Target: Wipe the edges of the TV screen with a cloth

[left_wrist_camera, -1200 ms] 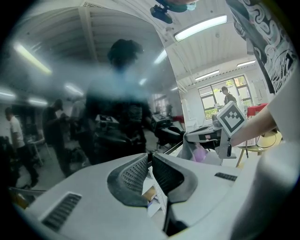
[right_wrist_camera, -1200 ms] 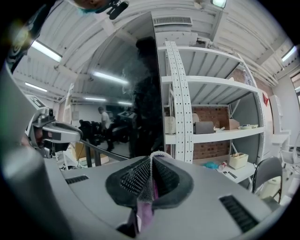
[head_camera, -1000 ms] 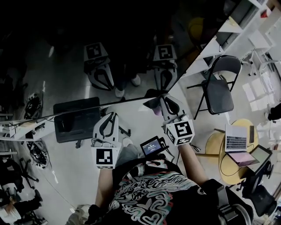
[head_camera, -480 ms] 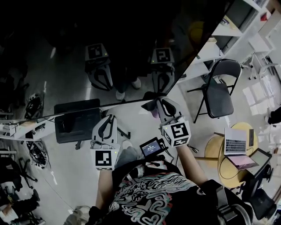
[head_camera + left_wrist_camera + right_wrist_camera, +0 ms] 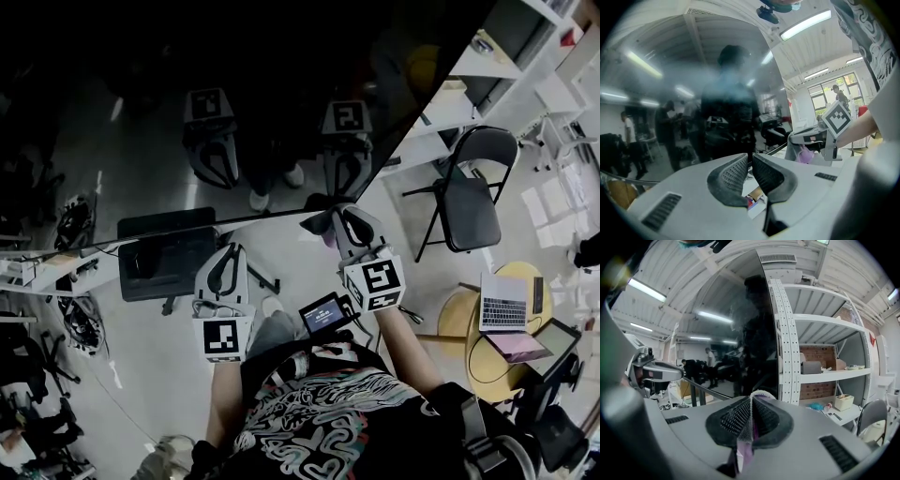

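Pale purple cloth [image 5: 322, 229] is pinched in the right gripper [image 5: 330, 223], right up at the glossy black TV screen's [image 5: 281, 84] near edge by its right corner. That edge runs off leftward, past the left gripper [image 5: 228, 253], whose jaws are barely parted and empty.

Right gripper [image 5: 330, 222], cloth [image 5: 746, 449] pinched, shifted slightly left along TV screen [image 5: 281, 112] lower edge.

Hand-held gripper [image 5: 749, 161], jaws narrowly apart.
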